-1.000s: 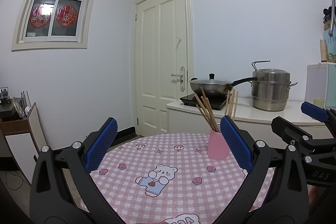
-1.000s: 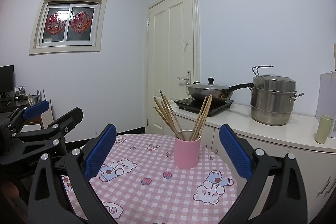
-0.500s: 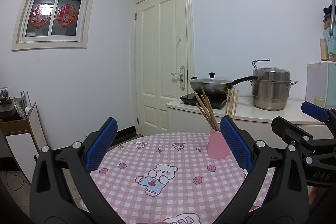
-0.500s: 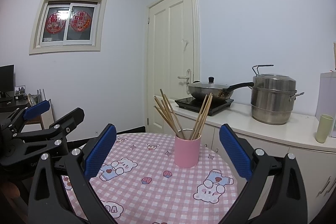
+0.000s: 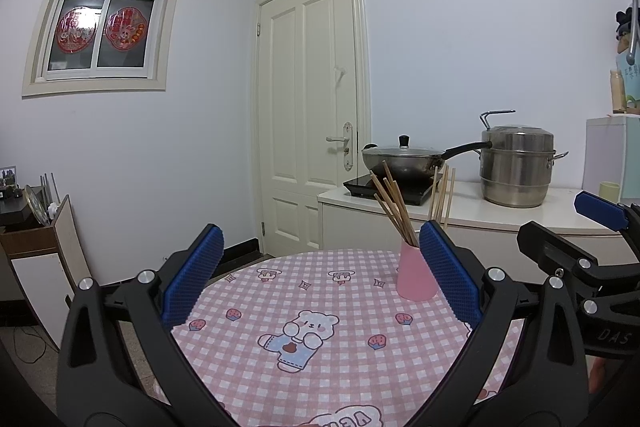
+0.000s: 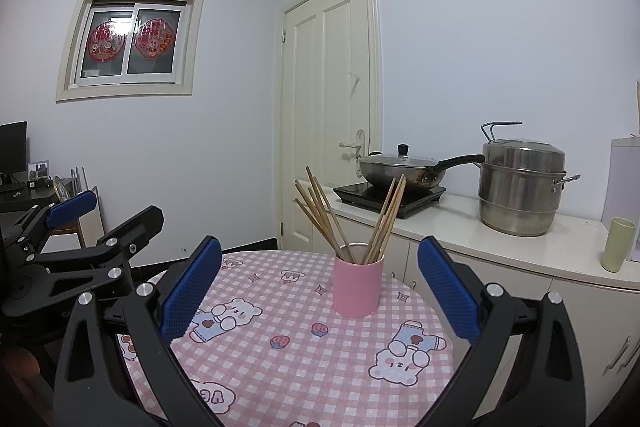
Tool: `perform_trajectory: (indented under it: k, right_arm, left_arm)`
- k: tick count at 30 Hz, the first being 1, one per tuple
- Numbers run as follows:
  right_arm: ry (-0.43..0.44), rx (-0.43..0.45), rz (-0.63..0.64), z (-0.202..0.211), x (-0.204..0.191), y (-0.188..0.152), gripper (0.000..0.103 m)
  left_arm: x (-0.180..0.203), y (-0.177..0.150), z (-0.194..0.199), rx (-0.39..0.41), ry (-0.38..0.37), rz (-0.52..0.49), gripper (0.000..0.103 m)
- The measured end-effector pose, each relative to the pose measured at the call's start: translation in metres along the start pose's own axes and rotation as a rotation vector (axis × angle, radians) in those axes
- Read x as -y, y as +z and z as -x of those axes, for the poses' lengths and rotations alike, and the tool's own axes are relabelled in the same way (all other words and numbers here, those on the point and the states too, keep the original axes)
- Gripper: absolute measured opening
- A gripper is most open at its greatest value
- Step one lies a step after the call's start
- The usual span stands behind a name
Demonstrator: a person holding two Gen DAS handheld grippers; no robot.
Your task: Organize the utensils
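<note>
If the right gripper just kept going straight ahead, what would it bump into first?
Probably the pink cylindrical cup holding wooden chopsticks. It stands almost centred between the open right gripper's blue pads, nothing in between, though depth is hard to judge.

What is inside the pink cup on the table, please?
The pink cup holds a bunch of wooden chopsticks that fan out above its rim. Their lower ends and the cup's bottom are hidden by its wall.

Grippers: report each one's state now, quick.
Left gripper: open, holding nothing.
Right gripper: open, holding nothing; the pink cup stands beyond its fingers.
</note>
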State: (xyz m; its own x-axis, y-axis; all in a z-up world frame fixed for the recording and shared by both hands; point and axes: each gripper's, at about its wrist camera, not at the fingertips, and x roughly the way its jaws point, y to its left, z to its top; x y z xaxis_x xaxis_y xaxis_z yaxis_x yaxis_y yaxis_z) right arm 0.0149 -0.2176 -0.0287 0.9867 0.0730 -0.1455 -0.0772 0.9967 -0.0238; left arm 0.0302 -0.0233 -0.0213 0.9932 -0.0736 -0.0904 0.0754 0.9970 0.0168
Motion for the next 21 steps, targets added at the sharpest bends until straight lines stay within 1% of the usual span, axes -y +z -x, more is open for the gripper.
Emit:
perform_trajectory:
  k: [21]
  right_arm:
    - [0.006,-0.008,0.009,-0.0055,-0.0013,-0.0002,0.095]
  left_arm:
    - [-0.0025,-0.0027,-0.0029,-0.003,-0.002,-0.005,0.096]
